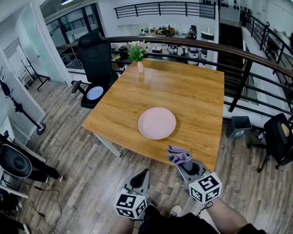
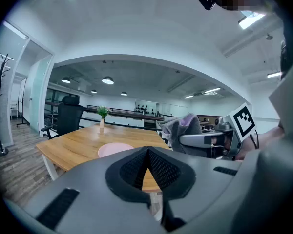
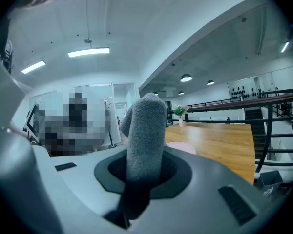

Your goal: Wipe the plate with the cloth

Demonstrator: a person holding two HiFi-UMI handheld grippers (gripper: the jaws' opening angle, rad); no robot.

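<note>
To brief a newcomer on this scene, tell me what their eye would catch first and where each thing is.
A pink plate lies on the wooden table, towards its near edge. Just in front of it, the right gripper holds a bunched grey-purple cloth by that edge, while the left gripper is shut and empty over the floor. A vase of flowers stands at the far edge.

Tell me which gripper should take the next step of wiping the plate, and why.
Right. The right gripper is already shut on the cloth, which sits at the table's near edge, close to the pink plate. The left gripper is shut on nothing and sits short of the table.
</note>
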